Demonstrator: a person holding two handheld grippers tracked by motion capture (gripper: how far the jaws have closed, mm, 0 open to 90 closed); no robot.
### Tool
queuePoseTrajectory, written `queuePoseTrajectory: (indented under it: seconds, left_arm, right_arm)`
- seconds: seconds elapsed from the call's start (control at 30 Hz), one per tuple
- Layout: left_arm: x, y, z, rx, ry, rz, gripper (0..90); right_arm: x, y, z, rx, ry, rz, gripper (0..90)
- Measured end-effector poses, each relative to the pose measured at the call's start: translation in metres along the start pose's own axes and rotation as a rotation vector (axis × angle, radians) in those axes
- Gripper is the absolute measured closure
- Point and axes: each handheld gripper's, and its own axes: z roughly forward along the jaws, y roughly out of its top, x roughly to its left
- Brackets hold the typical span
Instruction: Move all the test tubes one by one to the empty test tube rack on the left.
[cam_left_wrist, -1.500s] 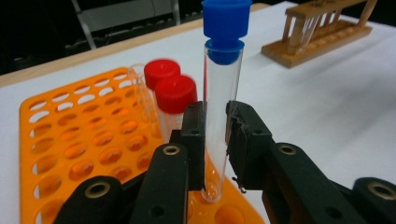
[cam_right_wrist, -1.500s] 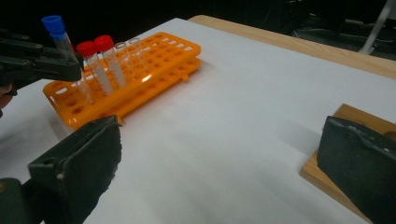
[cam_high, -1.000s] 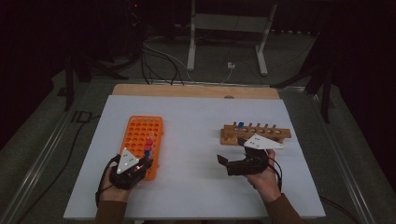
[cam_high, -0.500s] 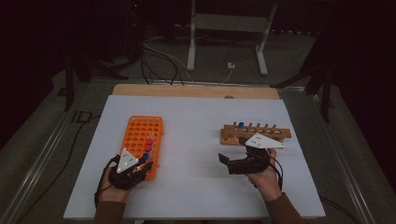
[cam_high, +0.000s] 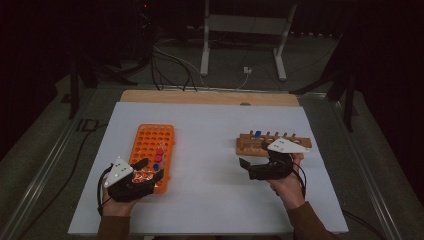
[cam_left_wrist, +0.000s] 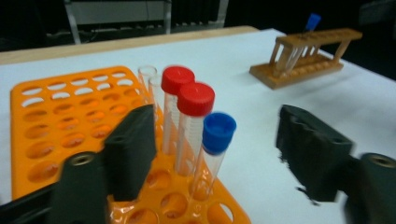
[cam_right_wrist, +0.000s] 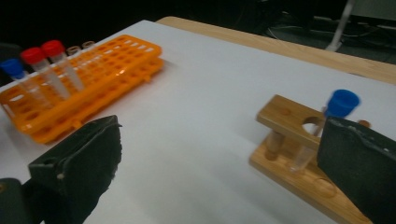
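A person works two hand-held grippers over a white table (cam_high: 210, 130). The left gripper (cam_high: 145, 172), at abt 8 o'clock on the table in the high view, sits at the near end of an orange tube rack (cam_high: 152, 150). Its jaws stand wide apart w/ nothing clamped. In the left gripper view the left gripper (cam_left_wrist: 219, 154) frames a blue-capped tube (cam_left_wrist: 212, 149) that stands upright in the rack's near corner, between the jaws but touching neither. Two red-capped tubes (cam_left_wrist: 189, 112) stand just behind it at 11 o'clock, w/ two uncapped clear tubes (cam_left_wrist: 148, 79) beyond them. The orange tube rack (cam_left_wrist: 65, 121) runs off toward 10 o'clock, most holes bare.

The right gripper (cam_high: 250, 169), at abt 4 o'clock on the table, hangs just short of a wooden tube rack (cam_high: 265, 145), which lies at 3 o'clock, well apart from the orange one. Its jaws too are spread wide, holding nothing. In the right gripper view the right gripper (cam_right_wrist: 219, 168) has the wooden tube rack (cam_right_wrist: 289, 140) at 3 o'clock, partly behind the right jaw; a second blue-capped tube (cam_right_wrist: 334, 109) stands in the rack's end hole. The orange tube rack (cam_right_wrist: 88, 79) shows at 10 o'clock w/ its capped tubes, across bare table.
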Motion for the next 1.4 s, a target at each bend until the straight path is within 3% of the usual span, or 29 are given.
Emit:
queuePoseTrajectory:
  seconds: [0.17,0.37,0.57,0.7,0.87,0.97,1.2,1.4]
  left_arm:
    - [-0.003,0.006,0.001,-0.028,0.027,-0.012,16.8]
    - [-0.006,0.012,0.002,-0.050,0.043,-0.018,14.8]
    - [-0.008,0.015,0.005,-0.042,0.058,-0.037,3.9]
    - [-0.010,0.015,0.006,-0.035,0.065,-0.039,0.7]
    - [-0.010,0.014,0.008,-0.027,0.063,-0.042,0.7]
    - [-0.011,0.013,0.009,-0.023,0.062,-0.037,0.7]
    - [-0.013,0.012,0.011,-0.012,0.064,-0.030,0.7]
    - [-0.013,0.012,0.011,-0.013,0.066,-0.032,0.7]
  right_arm:
    - [-0.009,-0.001,0.005,0.000,-0.029,0.019,0.1]
    - [-0.022,0.001,0.017,0.013,-0.048,0.048,5.1]
    - [-0.034,0.007,0.029,0.013,-0.082,0.074,10.1]
    - [-0.042,0.006,0.039,0.043,-0.139,0.114,22.8]
    - [-0.046,0.003,0.049,0.048,-0.181,0.097,50.0]
    - [-0.047,0.001,0.055,0.066,-0.191,0.085,61.2]
    - [-0.049,0.001,0.060,0.052,-0.212,0.084,73.2]
    - [-0.053,0.000,0.060,0.044,-0.217,0.079,76.6]
